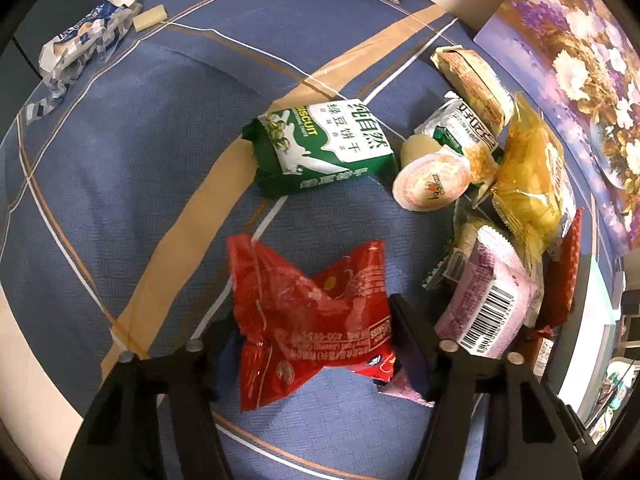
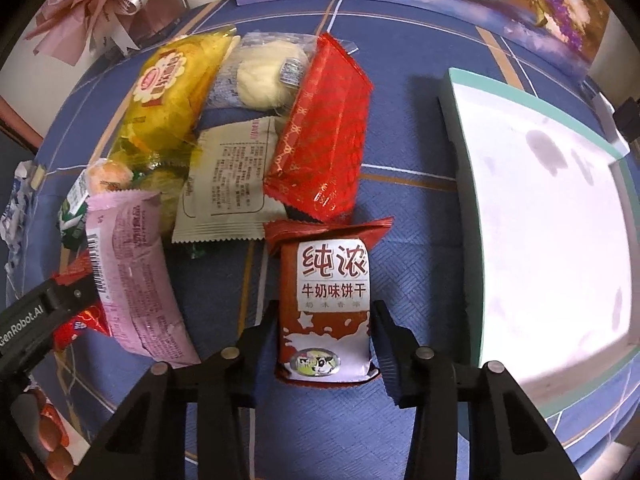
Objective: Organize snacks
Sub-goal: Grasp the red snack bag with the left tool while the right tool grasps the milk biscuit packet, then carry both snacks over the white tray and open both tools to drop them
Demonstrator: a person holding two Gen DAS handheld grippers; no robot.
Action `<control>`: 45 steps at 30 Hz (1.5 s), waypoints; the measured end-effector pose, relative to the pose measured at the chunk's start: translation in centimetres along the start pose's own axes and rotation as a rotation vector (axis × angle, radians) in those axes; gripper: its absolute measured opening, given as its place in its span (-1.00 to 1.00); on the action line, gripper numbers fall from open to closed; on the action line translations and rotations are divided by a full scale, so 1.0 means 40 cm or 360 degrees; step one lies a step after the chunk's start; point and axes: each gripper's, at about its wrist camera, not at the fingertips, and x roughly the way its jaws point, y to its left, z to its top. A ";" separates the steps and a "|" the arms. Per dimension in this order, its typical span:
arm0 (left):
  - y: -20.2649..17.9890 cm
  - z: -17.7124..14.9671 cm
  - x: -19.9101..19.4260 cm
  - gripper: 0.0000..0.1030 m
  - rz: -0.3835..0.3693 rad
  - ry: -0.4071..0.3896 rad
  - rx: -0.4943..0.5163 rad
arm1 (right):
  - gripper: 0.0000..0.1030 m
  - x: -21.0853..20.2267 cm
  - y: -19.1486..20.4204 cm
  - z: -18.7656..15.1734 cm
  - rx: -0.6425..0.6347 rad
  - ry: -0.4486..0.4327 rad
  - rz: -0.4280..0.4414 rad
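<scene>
- Your left gripper (image 1: 312,330) points down at the tabletop (image 1: 120,168) under its blue checked cloth, and its jaws are clenched on a crumpled red snack bag (image 1: 308,320), one finger on each side of it.
- Your right gripper (image 2: 324,338) has its jaws grasping a brown-and-white milk biscuit pack (image 2: 326,308); the pads press its two long sides while it lies flat on the cloth.
- Just right of that pack in the right wrist view sits a shallow white tray with a teal rim (image 2: 456,120).
- The remaining snacks lie heaped beyond the biscuit pack: a yellow bag (image 2: 172,92), a red patterned packet (image 2: 324,136), a beige sachet (image 2: 228,184) and a pink packet with a barcode (image 2: 136,280).
- In the left wrist view a green-and-white biscuit pack (image 1: 324,148) lies alone near the middle of the cloth, with a small round jelly cup (image 1: 432,180) just beside it.
- A torn blue-and-white wrapper (image 1: 84,44) rests at the far edge, well apart from the pile.
</scene>
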 end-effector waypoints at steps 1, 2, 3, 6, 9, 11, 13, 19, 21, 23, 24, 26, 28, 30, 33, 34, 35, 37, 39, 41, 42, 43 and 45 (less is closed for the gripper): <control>0.004 0.001 -0.002 0.25 -0.0005 -0.0001 -0.0009 | -0.11 0.003 0.007 0.000 -0.0015 -0.0007 -0.0012; 0.007 0.002 -0.003 0.24 -0.0009 -0.0002 -0.0015 | -0.11 0.005 0.013 0.000 -0.0034 -0.0016 -0.0028; 0.009 0.002 -0.003 0.23 -0.0008 -0.0002 -0.0017 | -0.12 0.006 0.021 0.000 -0.0049 -0.0024 -0.0042; 0.016 0.002 -0.005 0.21 -0.0006 -0.0007 -0.0018 | -0.15 0.013 0.051 0.000 -0.0080 -0.0041 -0.0069; 0.025 0.000 -0.007 0.20 -0.0012 -0.0010 -0.0023 | -0.19 0.009 0.060 -0.004 -0.0091 -0.0044 -0.0071; 0.032 -0.004 -0.011 0.19 -0.0018 -0.0012 -0.0029 | -0.19 0.007 0.062 -0.005 -0.0081 -0.0043 -0.0067; 0.039 -0.008 -0.016 0.19 -0.0023 -0.0010 -0.0035 | -0.19 0.004 0.061 -0.004 -0.0064 -0.0040 -0.0051; 0.042 -0.013 -0.044 0.19 -0.0053 -0.0026 -0.0032 | -0.20 -0.069 0.022 -0.001 -0.0003 -0.0108 0.0043; 0.041 -0.015 -0.066 0.18 -0.0062 -0.0056 -0.0022 | -0.19 -0.097 0.013 -0.001 0.0023 -0.0142 0.0075; 0.042 -0.017 -0.092 0.18 -0.0082 -0.0096 -0.0007 | -0.19 -0.121 0.004 -0.001 0.0040 -0.0172 0.0093; 0.037 -0.019 -0.109 0.18 -0.0094 -0.0116 0.0004 | -0.19 -0.133 -0.002 0.001 0.0047 -0.0188 0.0099; 0.035 -0.028 -0.136 0.18 -0.0126 -0.0142 0.0025 | -0.19 -0.159 -0.015 0.003 0.0060 -0.0230 0.0102; 0.011 -0.036 -0.167 0.19 -0.0171 -0.0168 0.0058 | -0.19 -0.176 -0.030 0.009 0.0085 -0.0253 0.0106; -0.018 -0.041 -0.195 0.19 -0.0224 -0.0186 0.0099 | -0.19 -0.193 -0.059 0.015 0.0135 -0.0275 0.0094; -0.090 -0.054 -0.227 0.19 -0.0266 -0.0208 0.0200 | -0.19 -0.197 -0.113 0.028 0.0214 -0.0277 0.0060; -0.118 -0.059 -0.234 0.19 -0.0276 -0.0212 0.0244 | -0.19 -0.193 -0.137 0.032 0.0256 -0.0267 0.0053; -0.151 -0.061 -0.245 0.19 -0.0284 -0.0214 0.0282 | -0.19 -0.185 -0.158 0.031 0.0305 -0.0253 0.0052; -0.216 -0.068 -0.257 0.19 -0.0302 -0.0217 0.0380 | -0.19 -0.176 -0.214 0.030 0.0404 -0.0227 0.0053; -0.280 -0.078 -0.259 0.19 -0.0322 -0.0203 0.0464 | -0.19 -0.174 -0.258 0.028 0.0480 -0.0216 0.0050; -0.343 -0.089 -0.254 0.19 -0.0355 -0.0171 0.0536 | -0.19 -0.173 -0.303 0.029 0.0553 -0.0218 0.0037; -0.373 -0.095 -0.250 0.19 -0.0368 -0.0157 0.0567 | -0.19 -0.173 -0.325 0.031 0.0587 -0.0220 0.0032; -0.408 -0.100 -0.242 0.19 -0.0378 -0.0143 0.0600 | -0.19 -0.171 -0.337 0.032 0.0605 -0.0220 0.0030; -0.459 -0.113 -0.231 0.19 -0.0393 -0.0130 0.0649 | -0.19 -0.169 -0.370 0.035 0.0656 -0.0220 0.0030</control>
